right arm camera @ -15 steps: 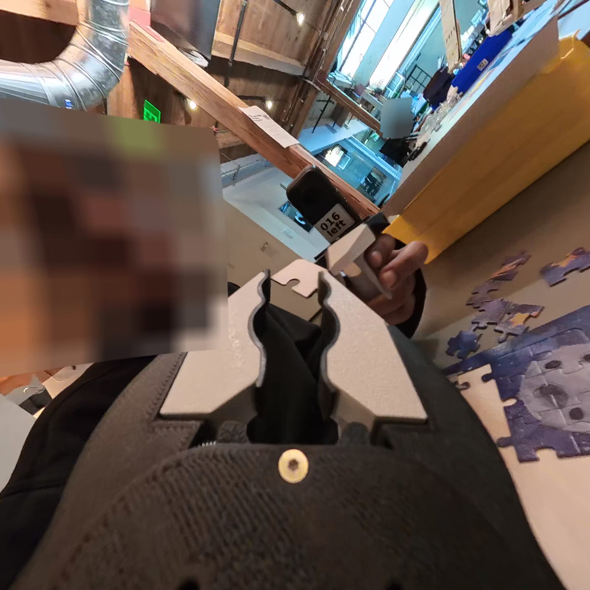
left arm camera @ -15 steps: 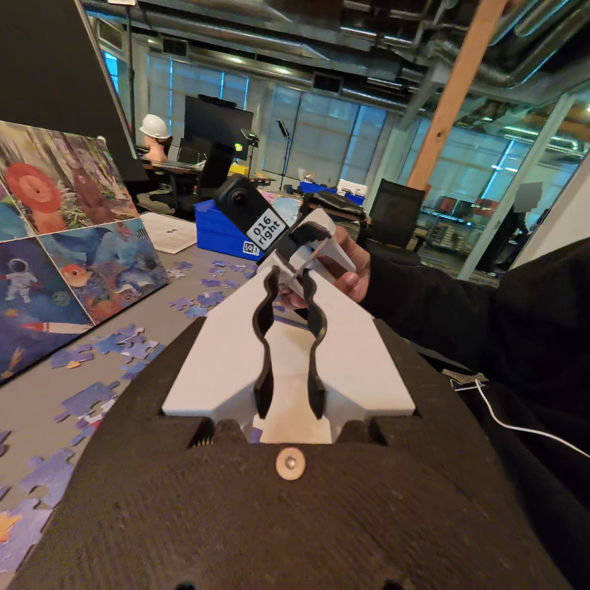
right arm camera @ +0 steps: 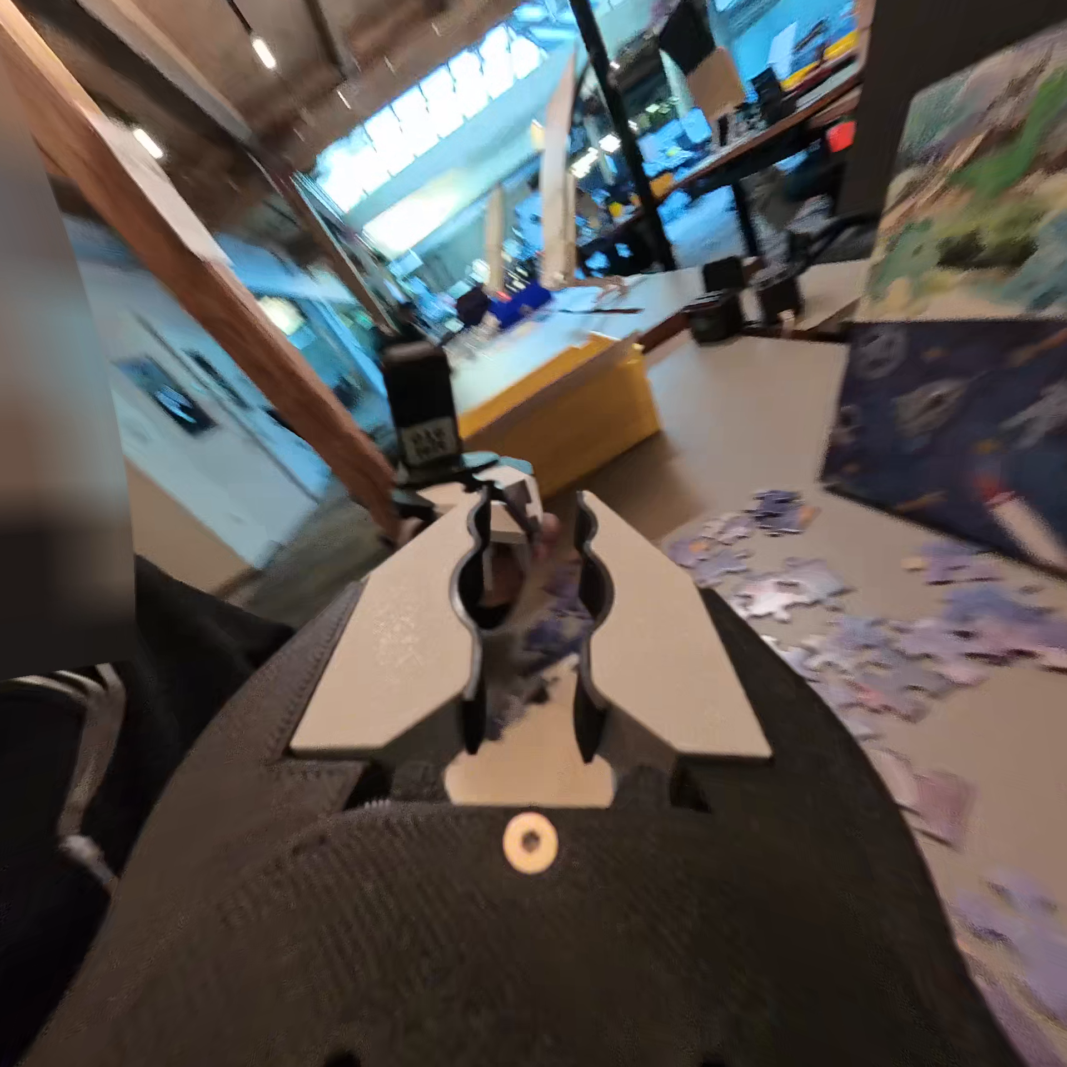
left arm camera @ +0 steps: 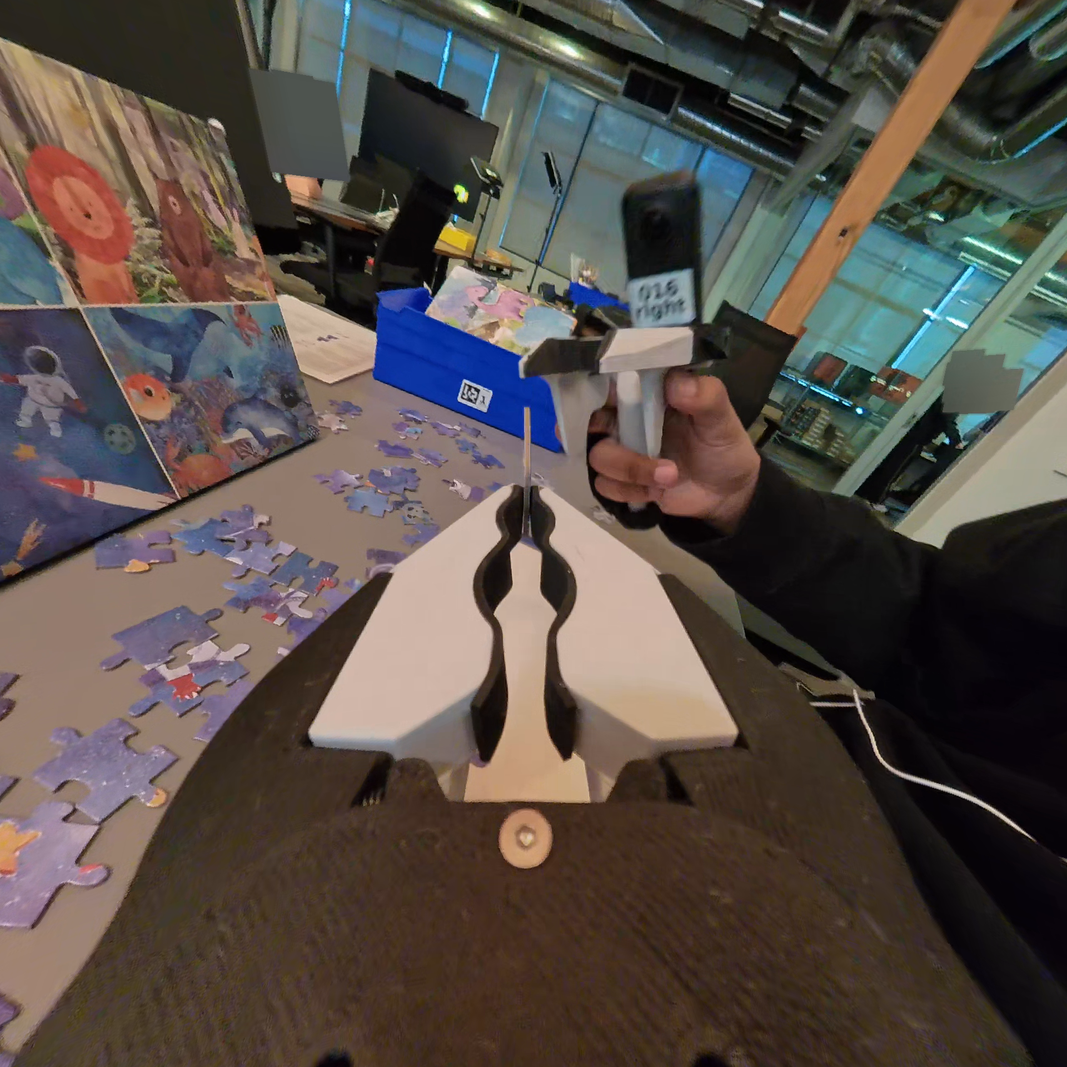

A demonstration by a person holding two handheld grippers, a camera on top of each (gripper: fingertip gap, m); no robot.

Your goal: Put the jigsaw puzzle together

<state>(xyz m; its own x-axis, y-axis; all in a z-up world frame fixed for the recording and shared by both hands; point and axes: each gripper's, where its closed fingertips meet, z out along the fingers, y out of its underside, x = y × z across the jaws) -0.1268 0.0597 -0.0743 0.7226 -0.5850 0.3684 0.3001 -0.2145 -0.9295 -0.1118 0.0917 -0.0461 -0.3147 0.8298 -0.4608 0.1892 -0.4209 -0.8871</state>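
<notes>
While your left gripper (left arm camera: 526, 502) points over the grey table (left arm camera: 69, 612), its tips are pinched on a thin flat puzzle piece (left arm camera: 526, 456), seen edge-on and standing upright out of them. Going left to right in that view: the propped picture board (left arm camera: 115, 358) with lion, astronaut and fish scenes, loose blue-purple puzzle pieces (left arm camera: 242, 548) scattered flat, a blue bin (left arm camera: 450, 369), then your right hand (left arm camera: 681, 462) raising the other tool. Your right gripper (right arm camera: 528, 514) has its jaws parted with nothing between them; the yellow box (right arm camera: 577, 416) lies beyond.
</notes>
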